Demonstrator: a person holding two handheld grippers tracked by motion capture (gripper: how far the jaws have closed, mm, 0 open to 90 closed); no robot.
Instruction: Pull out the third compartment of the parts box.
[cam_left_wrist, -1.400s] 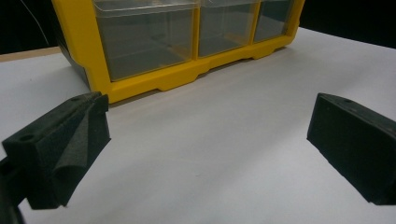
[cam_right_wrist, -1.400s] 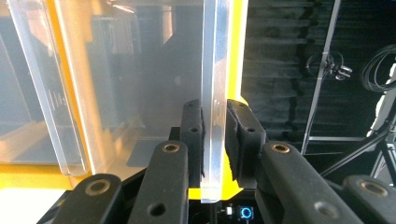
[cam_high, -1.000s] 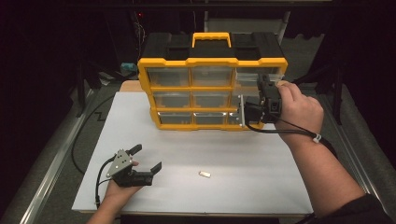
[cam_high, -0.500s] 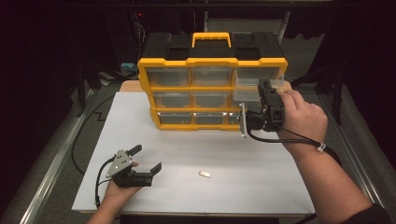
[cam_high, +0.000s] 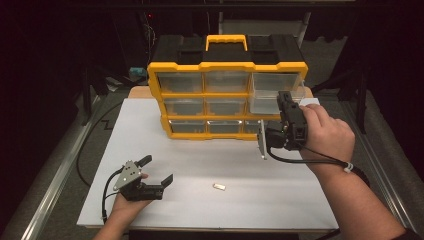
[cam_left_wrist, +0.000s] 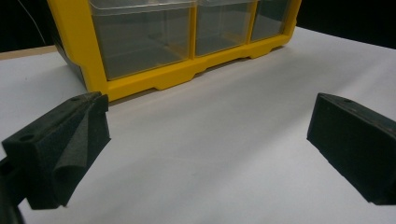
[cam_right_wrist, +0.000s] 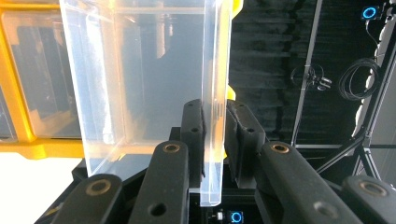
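Note:
A yellow organizer (cam_high: 227, 95) with clear drawers and a black top stands at the back of the white table (cam_high: 300, 200). Its upper right clear drawer (cam_high: 267, 95) sticks out of the frame. My right gripper (cam_high: 283, 102) is shut on that drawer; in the right gripper view the pads (cam_right_wrist: 194, 130) pinch a wall of the clear drawer (cam_right_wrist: 140, 70), with my right gripper (cam_right_wrist: 215, 128) centred on the wall. Low at the left, my left gripper (cam_high: 156, 170) rests on the table, open and holding nothing. In the left gripper view my left gripper (cam_left_wrist: 210, 140) faces the organizer (cam_left_wrist: 154, 79).
A small pale piece (cam_high: 218, 187) lies on the white table between the two hands. Metal rails (cam_high: 55, 175) run along both sides of the table. Dark stands and cables fill the background.
My right hand has come nearer and lower in the high view, and the clear drawer has slid further out of the organizer with it. The left hand has kept still.

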